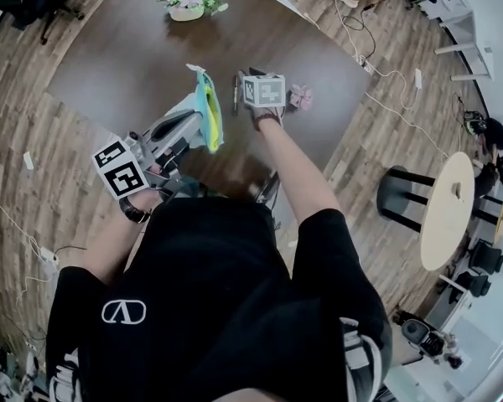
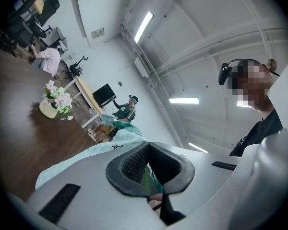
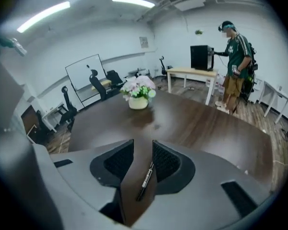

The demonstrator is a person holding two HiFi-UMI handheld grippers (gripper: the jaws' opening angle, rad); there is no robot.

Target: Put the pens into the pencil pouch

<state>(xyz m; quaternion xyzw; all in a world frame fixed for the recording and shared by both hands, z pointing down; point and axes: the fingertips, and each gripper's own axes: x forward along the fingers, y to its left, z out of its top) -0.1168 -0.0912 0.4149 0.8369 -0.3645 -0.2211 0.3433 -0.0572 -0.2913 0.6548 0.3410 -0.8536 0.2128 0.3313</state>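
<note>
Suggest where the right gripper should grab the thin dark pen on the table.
Mid-barrel, from above. The thin dark pen lies flat on the brown wooden table, along the gap of the open right gripper, so the jaws should close across its barrel.

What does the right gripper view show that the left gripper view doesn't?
Only the right gripper view shows a pen lying on the table, seen between the jaws of the open right gripper. Only the left gripper view shows the pouch clamped in the shut left gripper. Both show the table and the flower pot.
</note>
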